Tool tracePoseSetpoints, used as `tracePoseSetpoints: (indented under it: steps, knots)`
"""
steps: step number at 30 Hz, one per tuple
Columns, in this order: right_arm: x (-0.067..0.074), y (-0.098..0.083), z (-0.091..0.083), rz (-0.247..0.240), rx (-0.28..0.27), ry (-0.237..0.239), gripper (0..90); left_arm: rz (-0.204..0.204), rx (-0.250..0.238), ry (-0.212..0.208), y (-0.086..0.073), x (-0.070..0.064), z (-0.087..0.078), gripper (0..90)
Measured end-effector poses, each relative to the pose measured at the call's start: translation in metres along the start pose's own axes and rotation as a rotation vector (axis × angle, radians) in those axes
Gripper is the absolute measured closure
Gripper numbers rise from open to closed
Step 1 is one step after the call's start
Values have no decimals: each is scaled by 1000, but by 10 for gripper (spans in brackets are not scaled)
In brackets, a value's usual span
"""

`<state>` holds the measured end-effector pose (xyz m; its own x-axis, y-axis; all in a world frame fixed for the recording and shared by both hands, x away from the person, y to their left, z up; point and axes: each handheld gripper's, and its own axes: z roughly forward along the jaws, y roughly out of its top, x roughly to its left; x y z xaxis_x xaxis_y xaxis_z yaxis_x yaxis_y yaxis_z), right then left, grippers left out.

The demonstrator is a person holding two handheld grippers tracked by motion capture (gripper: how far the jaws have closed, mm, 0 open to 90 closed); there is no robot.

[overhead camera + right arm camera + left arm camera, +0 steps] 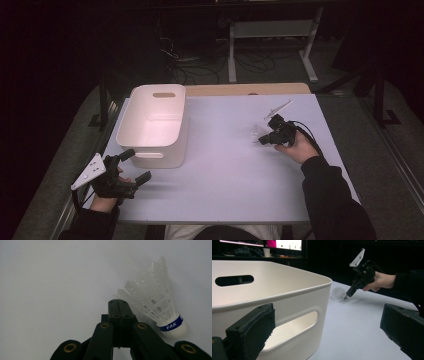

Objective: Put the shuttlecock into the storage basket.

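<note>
A white feathered shuttlecock [160, 307] with a blue band marked "FAK" around its cork lies on its side on the pale worktop [225, 170], right of centre in the high view, its cork toward the right gripper [263, 140]. That gripper's 2 black fingers [117, 315] are pressed flat together with nothing between them, their tips just beside the feather skirt, so close that I cannot tell whether they touch it. In the left gripper view the shuttlecock [339, 294] sits at the tip of the same gripper [349, 293], which slants down from a hand [380, 281] in a dark sleeve. Well apart, near the worktop's left edge, stands a white plastic bin [150, 125] with slotted handles, open side up. The left gripper [136, 165] rests at the bin's near corner, its 2 fingers [253, 333] spread wide and gripping nothing, the bin's front wall [294, 307] just beyond them. A grey 3-cornered plate [89, 170] tops the left gripper.
</note>
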<state>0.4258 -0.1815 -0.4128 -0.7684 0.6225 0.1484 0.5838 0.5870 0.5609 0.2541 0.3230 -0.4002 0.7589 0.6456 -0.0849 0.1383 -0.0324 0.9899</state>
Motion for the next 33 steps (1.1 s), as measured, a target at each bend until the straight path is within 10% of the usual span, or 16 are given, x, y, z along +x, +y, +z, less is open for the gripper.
tracePoseSetpoints:
  steps: [33]
  knots:
    - [-23,-4,-6,50,-68,-43,876,0,-1,-1,0,0,0,0]
